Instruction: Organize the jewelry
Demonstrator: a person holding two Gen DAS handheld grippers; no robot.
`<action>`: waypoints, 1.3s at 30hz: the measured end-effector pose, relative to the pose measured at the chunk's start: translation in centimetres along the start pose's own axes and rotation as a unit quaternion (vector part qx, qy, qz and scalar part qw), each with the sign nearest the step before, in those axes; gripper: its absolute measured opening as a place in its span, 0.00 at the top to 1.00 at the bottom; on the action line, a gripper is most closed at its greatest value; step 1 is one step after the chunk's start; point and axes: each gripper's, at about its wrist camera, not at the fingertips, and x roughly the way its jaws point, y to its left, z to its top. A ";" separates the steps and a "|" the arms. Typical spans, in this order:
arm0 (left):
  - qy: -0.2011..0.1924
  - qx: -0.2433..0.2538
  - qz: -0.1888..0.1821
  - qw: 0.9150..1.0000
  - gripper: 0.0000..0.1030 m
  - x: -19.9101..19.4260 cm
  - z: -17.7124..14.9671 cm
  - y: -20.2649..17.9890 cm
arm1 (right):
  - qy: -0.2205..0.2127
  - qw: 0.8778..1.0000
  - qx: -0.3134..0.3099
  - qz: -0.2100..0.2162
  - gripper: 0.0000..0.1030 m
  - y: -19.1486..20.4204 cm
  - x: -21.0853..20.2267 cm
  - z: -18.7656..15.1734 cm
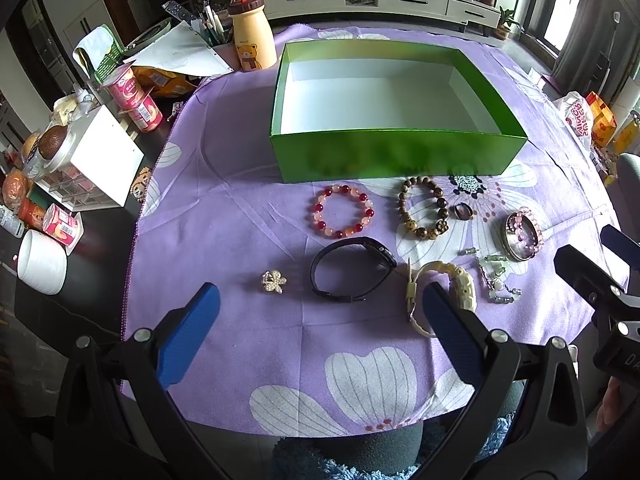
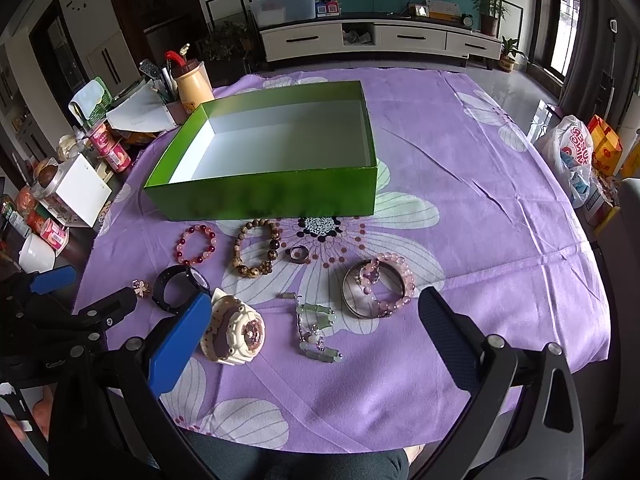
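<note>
- The left claw (image 1: 320,312) hangs above the near part of the worktop, its blue-padded fingers (image 1: 188,332) spread wide and holding nothing.
- Beyond its fingers lie a small pearly flower brooch (image 1: 274,281) and a black strap watch (image 1: 352,270), apart from each other.
- The right claw (image 2: 314,318) hangs alongside, also spread wide and empty.
- A cream chunky watch (image 2: 236,330) lies just beside its left finger, with a pale green bead chain (image 2: 318,332) between the fingers.
- Farther out sit a silver bangle (image 2: 356,294) overlapped by a pink bead bracelet (image 2: 394,280), a small dark ring (image 2: 299,255), a brown wooden bead bracelet (image 2: 256,254) and a red-and-peach bead bracelet (image 2: 196,243).
- Behind them stands an open green cardboard box (image 2: 264,196) with a white inside, nothing in it.
- Everything rests on a purple flowered cloth (image 2: 480,220) covering the worktop.
</note>
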 end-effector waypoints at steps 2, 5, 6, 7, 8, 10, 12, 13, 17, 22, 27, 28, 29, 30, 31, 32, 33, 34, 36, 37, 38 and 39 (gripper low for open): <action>0.000 0.001 -0.001 1.000 0.02 0.0 0.0 -0.1 | 0.000 1.000 0.000 0.000 0.01 0.0 0.0 0.0; -0.002 0.003 0.001 1.000 0.02 -0.1 0.0 -0.2 | -0.001 1.000 0.001 -0.001 0.01 0.0 -0.1 0.0; -0.002 0.002 0.000 1.000 0.02 -0.1 0.0 -0.2 | -0.002 1.000 0.001 0.000 0.01 0.0 -0.1 0.0; -0.002 0.002 0.000 1.000 0.02 -0.1 0.0 -0.2 | -0.001 1.000 0.002 -0.001 0.01 0.0 -0.1 0.0; -0.002 0.002 0.000 1.000 0.02 -0.1 0.0 -0.2 | 0.000 1.000 0.001 -0.001 0.01 0.0 -0.1 0.0; -0.002 0.001 -0.001 1.000 0.02 -0.1 0.0 -0.2 | -0.001 1.000 0.001 -0.003 0.01 0.0 -0.3 0.0; -0.003 0.002 -0.001 1.000 0.02 -0.2 0.0 -0.3 | -0.003 1.000 0.001 -0.003 0.01 -0.1 -0.4 -0.1; -0.003 0.004 0.000 1.000 0.02 -0.2 0.0 -0.3 | -0.004 1.000 0.001 -0.003 0.01 -0.1 -0.5 -0.1; -0.003 0.005 0.000 1.000 0.02 -0.2 0.0 -0.3 | -0.001 1.000 0.003 -0.003 0.01 -0.1 -0.3 -0.2; -0.003 0.004 0.001 1.000 0.02 -0.2 0.0 -0.2 | -0.001 1.000 0.001 -0.002 0.01 0.0 -0.2 -0.3; -0.003 0.003 -0.001 1.000 0.02 -0.2 0.0 -0.1 | -0.002 1.000 -0.001 -0.001 0.01 0.0 -0.3 -0.2; -0.003 0.003 -0.001 1.000 0.02 -0.2 0.0 -0.1 | -0.001 1.000 0.000 -0.002 0.01 0.0 -0.3 -0.2; -0.003 0.004 0.000 1.000 0.02 -0.2 0.0 -0.1 | -0.001 1.000 -0.001 -0.002 0.01 0.0 -0.2 -0.2; -0.004 0.004 0.001 1.000 0.02 -0.2 0.0 -0.1 | 0.000 1.000 -0.001 -0.002 0.01 0.0 -0.2 -0.2; -0.004 0.005 0.001 1.000 0.02 -0.2 0.0 -0.1 | 0.000 1.000 -0.001 -0.002 0.01 0.0 -0.3 -0.2; -0.003 0.005 0.001 1.000 0.02 -0.1 0.0 -0.1 | -0.001 1.000 -0.001 -0.003 0.01 0.0 -0.3 -0.2; -0.003 0.005 -0.001 1.000 0.02 -0.1 0.0 -0.1 | -0.001 1.000 -0.001 -0.003 0.01 -0.1 -0.3 -0.1; -0.002 0.002 -0.006 1.000 0.02 0.1 0.1 0.0 | -0.001 1.000 0.000 -0.003 0.01 -0.1 -0.3 -0.1; -0.001 -0.009 -0.026 1.000 0.02 0.4 0.2 0.6 | -0.005 1.000 0.002 0.007 0.01 -0.4 -0.4 -0.1; -0.001 -0.018 -0.037 0.999 0.02 0.6 0.3 1.0 | -0.009 1.000 0.002 0.017 0.01 -0.5 -0.5 -0.2; -0.001 -0.024 -0.045 0.999 0.02 0.8 0.3 1.3 | -0.013 0.999 0.003 0.031 0.01 -0.6 -0.6 -0.3; -0.002 -0.032 -0.054 0.998 0.02 0.9 0.4 1.8 | -0.017 0.999 0.004 0.048 0.01 -0.8 -0.7 -0.4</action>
